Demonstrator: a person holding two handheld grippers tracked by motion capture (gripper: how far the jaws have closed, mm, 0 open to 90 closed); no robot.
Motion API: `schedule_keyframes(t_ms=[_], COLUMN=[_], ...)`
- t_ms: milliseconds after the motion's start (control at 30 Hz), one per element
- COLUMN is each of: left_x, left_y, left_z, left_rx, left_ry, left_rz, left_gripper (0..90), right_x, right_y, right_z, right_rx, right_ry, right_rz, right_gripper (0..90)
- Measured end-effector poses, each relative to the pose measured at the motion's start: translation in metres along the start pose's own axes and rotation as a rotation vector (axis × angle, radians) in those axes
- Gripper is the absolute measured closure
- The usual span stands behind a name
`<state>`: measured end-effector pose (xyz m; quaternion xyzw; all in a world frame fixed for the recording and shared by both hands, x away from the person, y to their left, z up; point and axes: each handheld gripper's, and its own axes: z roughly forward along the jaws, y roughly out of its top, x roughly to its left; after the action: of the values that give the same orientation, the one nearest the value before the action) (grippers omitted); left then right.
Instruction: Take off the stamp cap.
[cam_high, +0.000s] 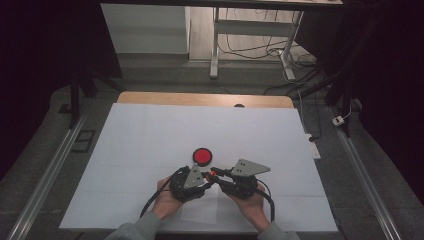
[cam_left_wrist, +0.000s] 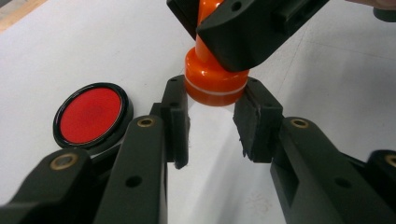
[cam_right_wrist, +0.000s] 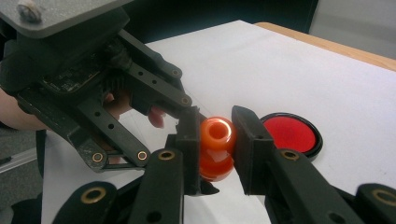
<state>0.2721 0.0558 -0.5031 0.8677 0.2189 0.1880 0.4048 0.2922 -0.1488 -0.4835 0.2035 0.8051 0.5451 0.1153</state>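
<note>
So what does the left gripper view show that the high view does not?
Left gripper view alone: the white band around the orange piece, and the left gripper jaws open at its base, with a gap on both sides. High view alone: both hands, the grey plates, the table edge and the floor behind. Both: the red disc on the white sheet, and the right gripper holding the piece.

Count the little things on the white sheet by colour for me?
Orange: 1, the stamp held in the right tool.
Red with black rim: 1, the pad lying on the sheet.
Total: 2.
</note>
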Motion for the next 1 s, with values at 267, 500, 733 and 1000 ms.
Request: schedule_keyframes(t_ms=[267, 500, 733, 1000], left_x=[-0.004, -0.001, 0.002, 0.004], left_y=[-0.004, -0.003, -0.004, -0.006], left_z=[0.005, 0.000, -0.001, -0.004], left_rx=[0.034, 0.003, -0.003, -0.013], left_ry=[-0.003, -0.002, -0.002, 0.005], left_rz=[0.020, 0.012, 0.006, 0.003], left_gripper=[65.5, 65.4, 65.3, 65.1], right_x=[-0.008, -0.009, -0.009, -0.010], right_y=[0.006, 0.005, 0.005, 0.005], right_z=[-0.015, -0.015, -0.014, -0.016], right_rx=[-0.066, -0.061, -0.064, -0.070], right_ry=[-0.043, -0.030, -0.025, -0.028], right_rz=[0.026, 0.032, 0.031, 0.032], right_gripper=[72.6, 72.5, 72.5, 72.4])
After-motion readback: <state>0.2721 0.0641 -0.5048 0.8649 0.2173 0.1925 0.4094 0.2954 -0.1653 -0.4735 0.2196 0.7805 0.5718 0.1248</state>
